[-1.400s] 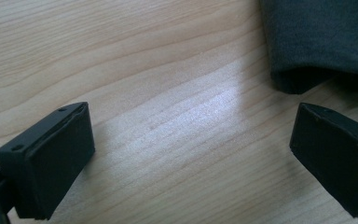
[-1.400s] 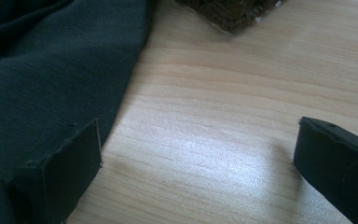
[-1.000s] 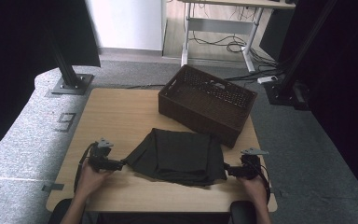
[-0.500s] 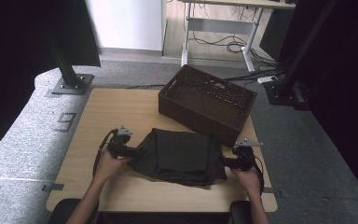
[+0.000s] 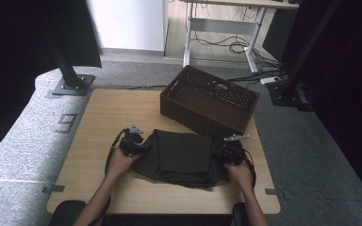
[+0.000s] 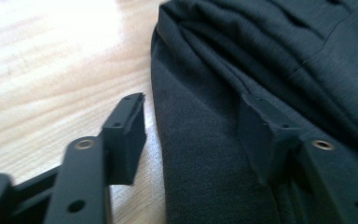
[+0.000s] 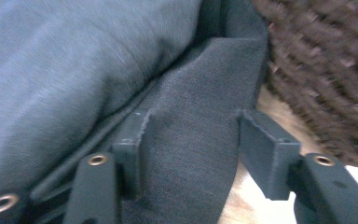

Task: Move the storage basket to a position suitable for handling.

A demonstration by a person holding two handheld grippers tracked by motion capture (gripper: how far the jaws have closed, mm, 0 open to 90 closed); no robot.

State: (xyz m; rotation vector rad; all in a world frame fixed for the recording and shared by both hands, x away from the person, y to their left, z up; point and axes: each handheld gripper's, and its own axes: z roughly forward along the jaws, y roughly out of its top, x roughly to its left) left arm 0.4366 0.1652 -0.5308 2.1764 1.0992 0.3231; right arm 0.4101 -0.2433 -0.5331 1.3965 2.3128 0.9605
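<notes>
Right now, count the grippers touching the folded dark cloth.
2. The left gripper sits at the folded dark cloth's left edge, the right gripper at its right edge beside the woven basket; both straddle the fabric.

This looks like a lab or office room fitted out for recording, not a home. A plain wooden table (image 5: 122,113) stands on grey carpet (image 5: 23,141), flanked by black posts on bolted floor plates (image 5: 71,84) and dark curtains (image 5: 9,52) on both sides, with tape marks (image 5: 66,123) stuck to the floor beside it. Behind it a height-adjustable desk frame (image 5: 221,28) stands on a wooden floor with loose cables (image 5: 226,44) under it, near a white wall (image 5: 127,23).
</notes>
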